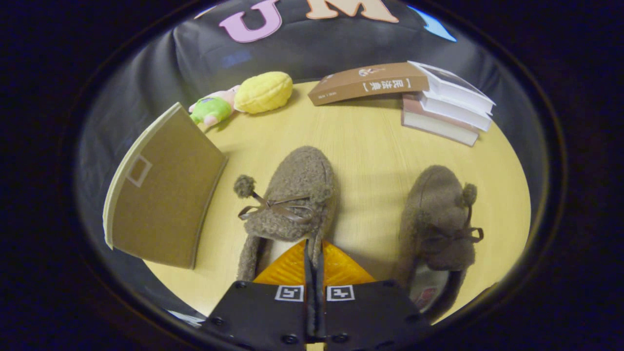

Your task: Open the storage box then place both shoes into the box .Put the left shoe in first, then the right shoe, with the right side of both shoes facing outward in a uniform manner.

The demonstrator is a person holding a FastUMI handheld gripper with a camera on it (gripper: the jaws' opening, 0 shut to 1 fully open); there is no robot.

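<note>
- Gripper view: the gripper (312,265) is seen with fingers nearly closed, apparently pinching the near shoe's (292,200) collar for lifting.
- The second shoe (438,214) is left alongside.
- The box lid (163,195) is raised beyond.

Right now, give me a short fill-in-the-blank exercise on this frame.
1. The claw is ___ on the rim of the nearer shoe.
2. The storage box lid stands ___.
3. The other shoe lies on the ___.
4. The yellow plush lies beside a ___ toy.

Missing: shut; open; table; green
</note>
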